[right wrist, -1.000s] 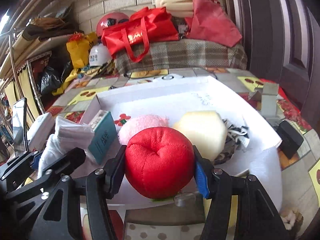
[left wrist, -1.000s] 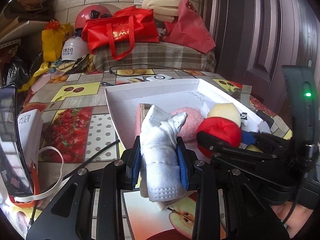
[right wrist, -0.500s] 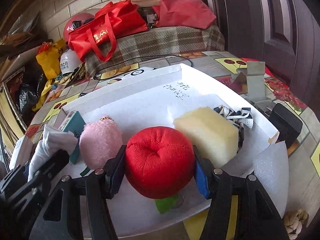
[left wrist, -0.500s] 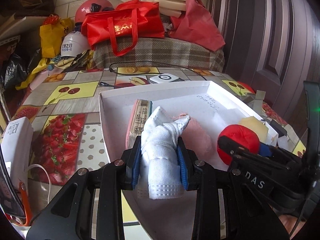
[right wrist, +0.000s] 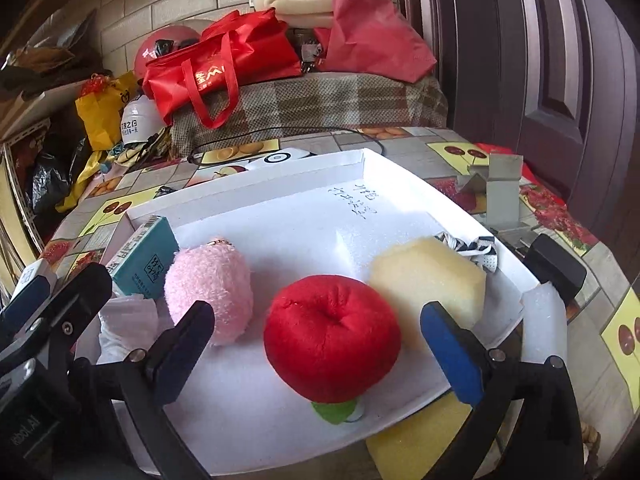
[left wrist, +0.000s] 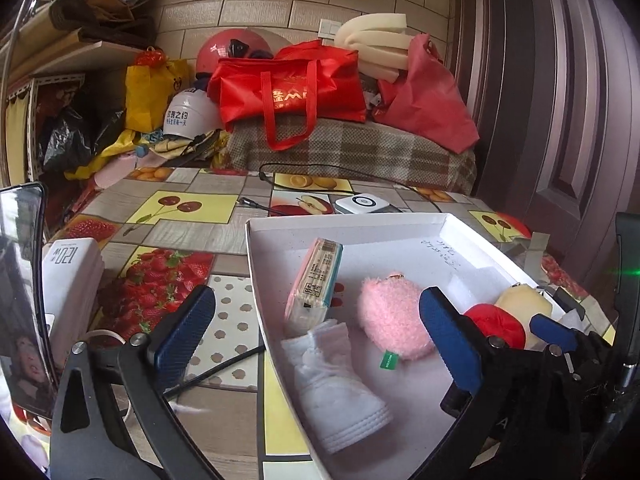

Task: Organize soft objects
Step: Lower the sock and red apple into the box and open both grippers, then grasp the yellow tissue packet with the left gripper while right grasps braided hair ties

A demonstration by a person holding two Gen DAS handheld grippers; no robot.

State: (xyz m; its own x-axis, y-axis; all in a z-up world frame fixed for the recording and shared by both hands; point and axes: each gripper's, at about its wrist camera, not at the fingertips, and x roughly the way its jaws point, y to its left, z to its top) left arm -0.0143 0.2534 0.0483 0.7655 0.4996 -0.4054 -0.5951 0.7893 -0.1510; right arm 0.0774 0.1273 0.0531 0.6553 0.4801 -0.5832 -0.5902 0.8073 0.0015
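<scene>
Left gripper [left wrist: 316,328] spread wide, jaws just opened; white sock [left wrist: 336,384] lying loose between them on the floor of the white tray [left wrist: 348,222], touching neither pad. Right gripper [right wrist: 318,340] likewise just opened wide; red plush apple [right wrist: 332,334] resting free in the tray between its fingers. Crowded in the tray: pink plush [right wrist: 210,284] just left of the apple, yellow sponge [right wrist: 428,280] just right, teal tissue pack [right wrist: 146,262] behind the sock, striped cloth [right wrist: 472,248] behind the sponge. Black cable [left wrist: 224,366] on the fruit-print tablecloth [left wrist: 188,208] beside the tray. Red bag [left wrist: 288,92] well behind.
</scene>
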